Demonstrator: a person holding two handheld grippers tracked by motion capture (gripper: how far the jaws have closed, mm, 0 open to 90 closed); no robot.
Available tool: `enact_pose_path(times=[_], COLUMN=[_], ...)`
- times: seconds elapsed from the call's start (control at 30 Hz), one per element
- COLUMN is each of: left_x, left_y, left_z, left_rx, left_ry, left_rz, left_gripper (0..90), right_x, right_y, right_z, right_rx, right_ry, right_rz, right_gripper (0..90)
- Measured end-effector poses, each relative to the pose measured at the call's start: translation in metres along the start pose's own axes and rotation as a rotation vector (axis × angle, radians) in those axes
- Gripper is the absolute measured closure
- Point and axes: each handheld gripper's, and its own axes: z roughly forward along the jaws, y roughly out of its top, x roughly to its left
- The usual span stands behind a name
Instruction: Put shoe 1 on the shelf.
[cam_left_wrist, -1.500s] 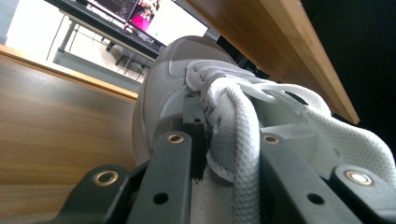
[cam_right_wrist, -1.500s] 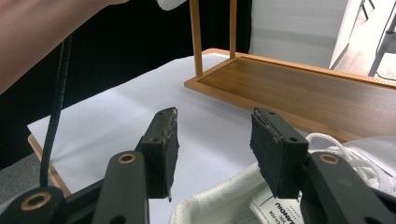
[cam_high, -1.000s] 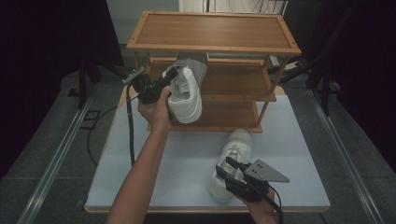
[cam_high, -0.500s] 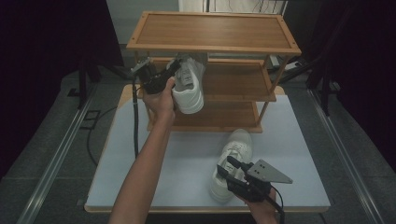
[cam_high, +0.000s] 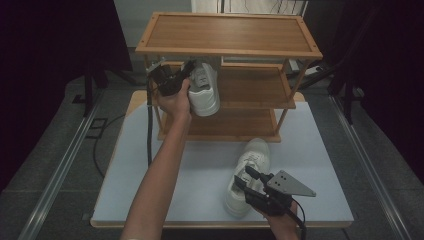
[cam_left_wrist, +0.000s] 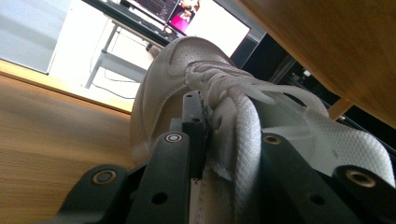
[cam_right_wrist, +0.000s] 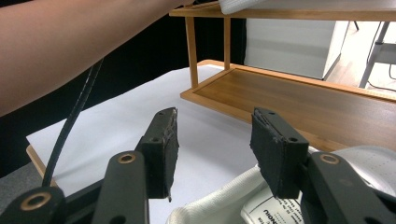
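left gripper (cam_high: 186, 75) clamps a white sneaker's (cam_high: 204, 89) collar; right gripper (cam_high: 250, 181) gapes over another sneaker (cam_high: 247, 172), label unreadable.

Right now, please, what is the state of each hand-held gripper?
Left hand-held gripper: closed on the collar of a white sneaker at the middle shelf.
Right hand-held gripper: open, holding nothing.

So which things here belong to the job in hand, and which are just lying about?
In the job: left gripper, white shoe clamped in it, wooden rack, second shoe on the table, right gripper open over it.
Lying about: monitor behind the rack.
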Motion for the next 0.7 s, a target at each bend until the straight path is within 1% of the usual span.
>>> enact_pose_path(times=[0.07,0.17,0.2,0.23,0.27,0.3,0.33,0.37,0.43,0.47,0.5,0.53,0.57,0.7], left_x=[0.000,0.001,0.002,0.003,0.003,0.000,0.000,0.001,0.005,0.009,0.009,0.010,0.013,0.016], left_y=[-0.001,-0.001,0.000,0.000,0.000,0.000,0.000,0.000,0.000,0.001,0.001,0.001,0.001,0.002], left_z=[0.002,0.005,0.006,0.007,0.007,0.012,0.013,0.014,0.014,0.013,0.013,0.015,0.014,0.014], left_rx=[-0.001,0.004,-0.005,0.005,0.009,-0.036,-0.044,-0.033,-0.002,0.037,0.037,0.038,0.051,0.075], left_ry=[0.001,0.006,0.004,-0.001,-0.010,-0.005,-0.018,-0.026,-0.034,-0.037,-0.037,-0.052,-0.049,-0.061], left_rz=[-0.007,-0.004,-0.020,-0.011,-0.017,-0.070,-0.090,-0.092,-0.082,-0.054,-0.054,-0.103,-0.090,-0.078], left_gripper=[80.6,80.5,80.3,80.2,79.9,79.6,79.2,78.5,77.6,77.1,76.4,75.5,75.2,73.7], right_x=[0.000,0.000,0.000,0.000,0.000,0.001,0.001,0.001,0.002,0.002,0.002,0.002,0.002,0.003], right_y=[0.001,0.001,0.001,0.001,0.001,0.000,0.000,0.000,-0.001,-0.001,-0.001,-0.001,-0.001,-0.001], right_z=[-0.001,-0.002,-0.002,-0.001,-0.001,0.000,0.000,0.000,0.001,0.001,0.001,0.001,0.001,0.002], right_rx=[-0.003,-0.005,-0.004,-0.003,-0.002,0.000,0.001,0.004,0.005,0.005,0.005,0.006,0.006,0.009], right_ry=[-0.003,-0.004,-0.003,-0.002,-0.001,0.000,0.002,0.001,0.002,0.003,0.003,0.004,0.004,0.008], right_rz=[0.003,0.002,0.003,0.002,0.002,0.000,0.000,0.001,0.000,-0.001,-0.001,-0.001,-0.001,-0.001], right_gripper=[51.3,51.3,51.3,51.3,51.3,51.3,51.3,51.3,51.2,51.3,51.3,51.2,51.3,51.2])
